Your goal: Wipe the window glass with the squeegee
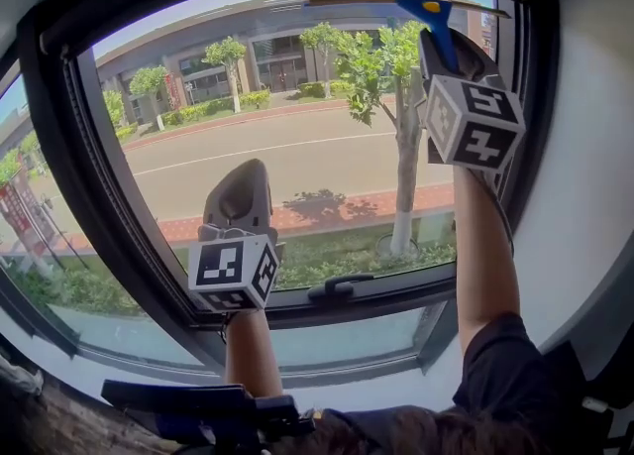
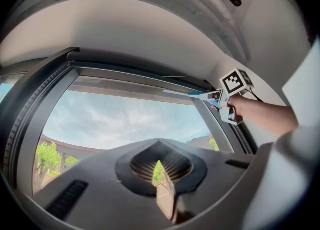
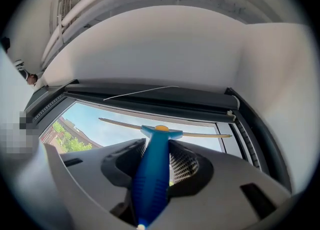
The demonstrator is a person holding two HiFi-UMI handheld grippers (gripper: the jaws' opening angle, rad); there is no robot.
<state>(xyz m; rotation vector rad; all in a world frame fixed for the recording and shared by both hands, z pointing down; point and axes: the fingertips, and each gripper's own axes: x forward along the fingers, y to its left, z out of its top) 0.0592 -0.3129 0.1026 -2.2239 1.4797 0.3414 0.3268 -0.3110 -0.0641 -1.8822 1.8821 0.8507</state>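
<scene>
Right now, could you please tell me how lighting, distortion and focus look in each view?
Head view: fisheye curves the window frame, bright street beyond, dim interior. Left gripper view: left tongs soft up close. Right gripper view: blue squeegee sharp, corners vignetted black.

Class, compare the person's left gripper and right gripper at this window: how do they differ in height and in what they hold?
The right gripper is raised to the top of the window glass; the left gripper sits low, near the bottom frame. The right gripper clamps the blue squeegee; the left gripper is shut on nothing. Both carry a marker cube.
</scene>
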